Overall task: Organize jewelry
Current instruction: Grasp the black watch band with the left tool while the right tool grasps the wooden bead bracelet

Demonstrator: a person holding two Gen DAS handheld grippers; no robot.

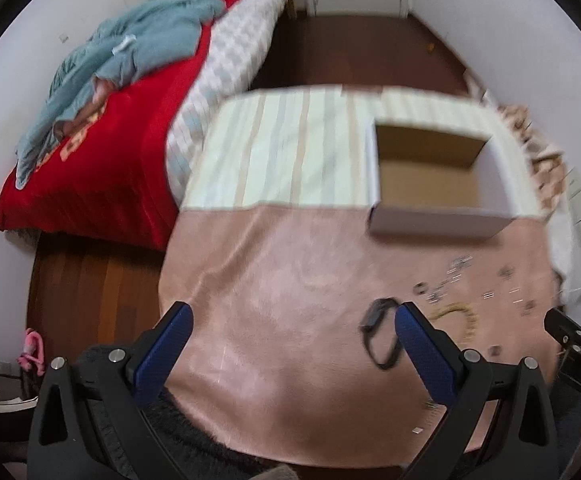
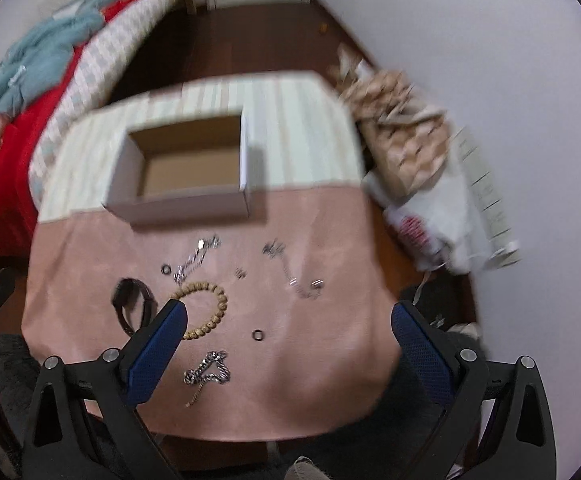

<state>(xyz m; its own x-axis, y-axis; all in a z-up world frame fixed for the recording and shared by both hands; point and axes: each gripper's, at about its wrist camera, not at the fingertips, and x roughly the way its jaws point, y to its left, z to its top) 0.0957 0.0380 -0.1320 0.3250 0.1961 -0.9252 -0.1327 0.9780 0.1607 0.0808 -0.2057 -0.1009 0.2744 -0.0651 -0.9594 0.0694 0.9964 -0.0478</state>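
The jewelry lies scattered on the near, pink half of the surface [image 2: 330, 240]: a wooden bead bracelet [image 2: 210, 308], a dark watch [image 2: 132, 304] just left of it, a silver chain [image 2: 206, 370] nearer, a small dark ring [image 2: 257, 335] to its right, and more chains and rings [image 2: 290, 268] farther off. Beyond them stands an open cardboard box [image 2: 182, 168], which looks empty. The right hand-held gripper [image 2: 286, 344] hovers released above the pieces, grasping nothing; the left hand-held gripper [image 1: 292, 340] is likewise released, with the watch beside its right finger. Risk, as I judge it: the chains are fine and limp, so a pinch may slip or drag a neighbour along, and small rings could roll off the cloth. Both views are blurred. Only the letters "DAS" read, on the other tool at the left view's right edge
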